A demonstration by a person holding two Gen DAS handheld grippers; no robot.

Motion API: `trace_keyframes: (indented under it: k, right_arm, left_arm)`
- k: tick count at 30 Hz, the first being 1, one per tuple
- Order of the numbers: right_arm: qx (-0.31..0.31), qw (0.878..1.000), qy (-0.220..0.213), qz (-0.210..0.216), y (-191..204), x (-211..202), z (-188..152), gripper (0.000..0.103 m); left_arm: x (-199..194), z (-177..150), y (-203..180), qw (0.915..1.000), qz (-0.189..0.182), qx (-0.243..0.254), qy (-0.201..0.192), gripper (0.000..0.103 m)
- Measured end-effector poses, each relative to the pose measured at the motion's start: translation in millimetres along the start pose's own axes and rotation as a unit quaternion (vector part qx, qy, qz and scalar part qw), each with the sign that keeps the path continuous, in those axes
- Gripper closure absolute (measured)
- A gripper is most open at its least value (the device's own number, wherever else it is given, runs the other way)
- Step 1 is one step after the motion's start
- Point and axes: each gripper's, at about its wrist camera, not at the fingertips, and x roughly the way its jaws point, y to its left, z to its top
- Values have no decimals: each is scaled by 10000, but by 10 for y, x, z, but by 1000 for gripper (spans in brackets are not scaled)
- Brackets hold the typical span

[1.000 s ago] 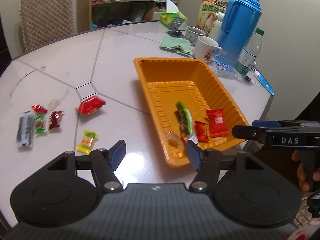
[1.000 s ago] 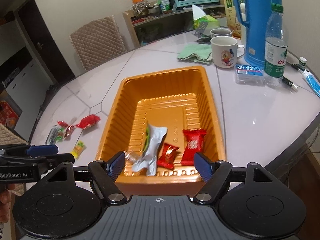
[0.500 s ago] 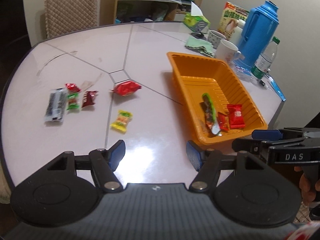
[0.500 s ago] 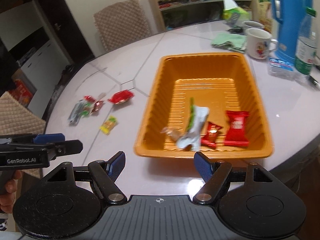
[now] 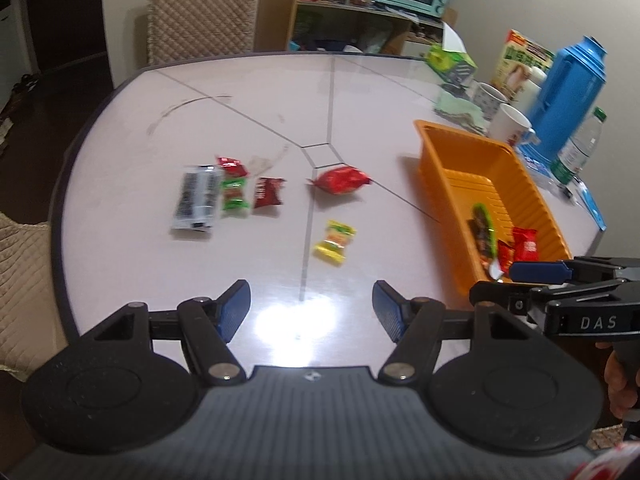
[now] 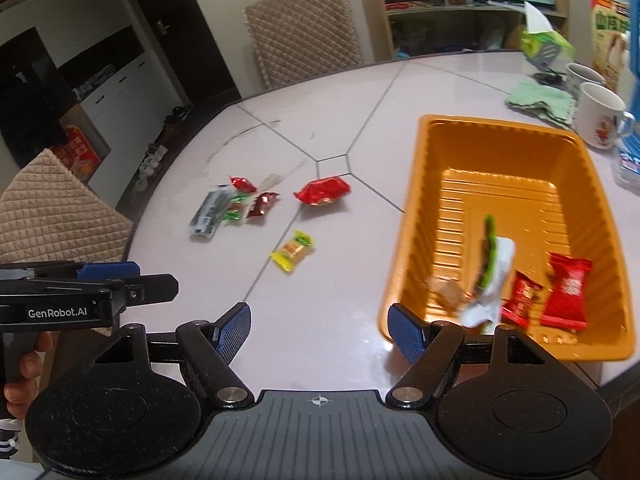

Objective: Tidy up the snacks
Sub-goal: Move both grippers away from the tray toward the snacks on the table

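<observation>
The left gripper (image 5: 311,306) has its jaws wide apart with nothing between them, hovering over bare tabletop near the table's (image 5: 120,160) close edge. Straight ahead of the gap lies a yellow candy (image 5: 334,236), with open surface all around it. Farther ahead sits a red packet (image 5: 339,179); off to the left a cluster lies together: a silver bar (image 5: 197,197), a green-and-red candy (image 5: 233,192) and a dark red candy (image 5: 269,192).

The right gripper (image 6: 320,330) is likewise spread and empty, just short of the orange tray's (image 6: 500,128) near left corner. The tray stands ahead and right of its jaws, close to the table's edge, holding a green-and-white wrapper (image 6: 490,276), a small red candy (image 6: 522,298) and a larger red packet (image 6: 566,290) at its near end.
</observation>
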Motion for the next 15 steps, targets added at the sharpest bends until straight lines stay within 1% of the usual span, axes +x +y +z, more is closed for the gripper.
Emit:
trace_keyframes:
  k: [8, 15]
  right_arm:
    - [-65, 9999, -60, 90, 223, 275, 171, 28]
    - [8, 9999, -94, 96, 338, 521, 319, 28]
  left_arm:
    - [79, 100, 329, 9997, 189, -132, -10, 38]
    - [240, 211, 547, 9995, 301, -102, -9, 39]
